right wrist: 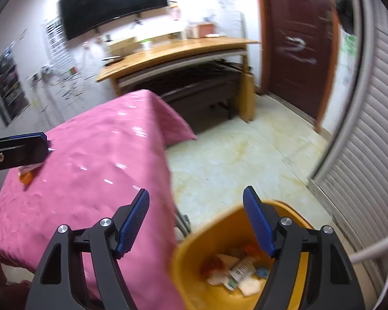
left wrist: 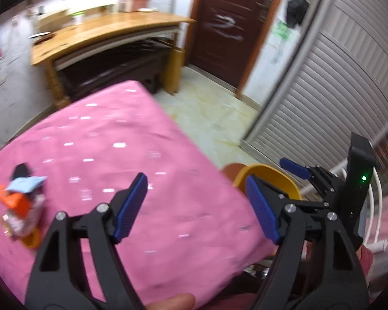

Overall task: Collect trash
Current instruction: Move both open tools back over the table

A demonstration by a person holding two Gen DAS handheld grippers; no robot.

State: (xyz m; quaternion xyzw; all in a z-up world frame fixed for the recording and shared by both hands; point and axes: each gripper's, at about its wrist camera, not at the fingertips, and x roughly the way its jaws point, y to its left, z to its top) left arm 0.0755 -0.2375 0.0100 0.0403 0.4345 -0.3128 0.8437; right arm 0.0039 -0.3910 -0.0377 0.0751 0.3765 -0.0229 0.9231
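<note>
A small heap of trash [left wrist: 20, 204] lies at the left of the pink-covered table [left wrist: 142, 160]: orange, pale blue and black wrappers and a clear packet. My left gripper [left wrist: 196, 206] is open and empty above the table, to the right of the heap. A yellow bin [right wrist: 194, 266] stands beside the table's right edge, with several wrappers [right wrist: 238, 271] inside. My right gripper [right wrist: 196, 219] is open and empty just above the bin's rim. The bin also shows in the left wrist view [left wrist: 269, 175], with the right gripper [left wrist: 307, 173] over it. The left gripper [right wrist: 20, 149] shows at the left in the right wrist view.
A wooden desk [right wrist: 178, 49] stands at the far wall under a black screen [right wrist: 111, 2]. A brown door [right wrist: 297, 41] is at the right, next to a white slatted shutter [right wrist: 370, 139]. Pale tiled floor [right wrist: 240, 152] lies between table and door. An orange scrap [right wrist: 25, 178] lies on the table.
</note>
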